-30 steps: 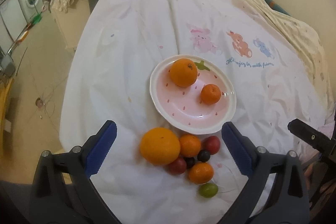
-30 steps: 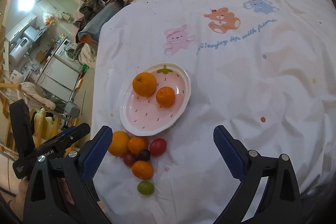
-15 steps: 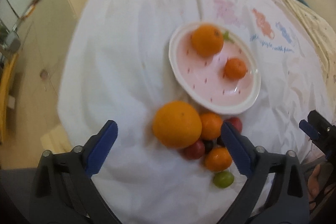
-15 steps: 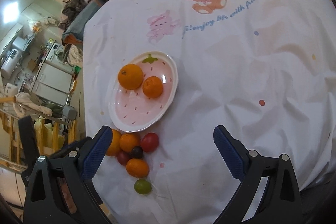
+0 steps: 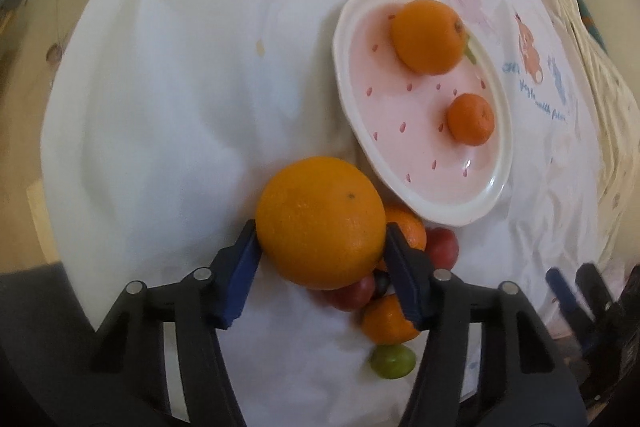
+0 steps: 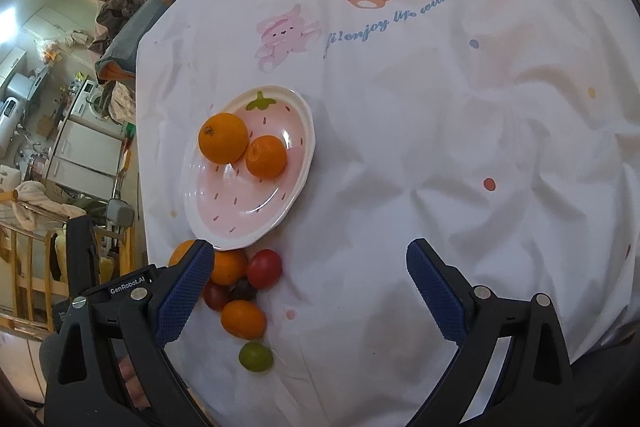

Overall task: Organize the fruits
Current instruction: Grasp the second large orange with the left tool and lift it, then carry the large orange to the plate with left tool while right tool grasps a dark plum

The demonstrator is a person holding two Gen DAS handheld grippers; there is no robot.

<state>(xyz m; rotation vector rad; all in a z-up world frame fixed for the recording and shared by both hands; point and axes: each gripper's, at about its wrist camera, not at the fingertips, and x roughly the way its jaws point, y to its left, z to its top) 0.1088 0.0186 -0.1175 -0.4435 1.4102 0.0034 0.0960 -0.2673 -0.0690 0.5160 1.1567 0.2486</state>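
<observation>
We close left gripper (image 5: 320,259) on big orange (image 5: 320,223), pads at its sides, near plate (image 5: 424,203). Right gripper (image 6: 308,291) open, empty. Risk: orange slips, knocks tomatoes (image 5: 442,245) off cloth (image 5: 180,87).

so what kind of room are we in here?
Likely a lived-in home: a cartoon-print cloth covers the surface, a washing machine stands in the background, clothes are piled nearby.
</observation>
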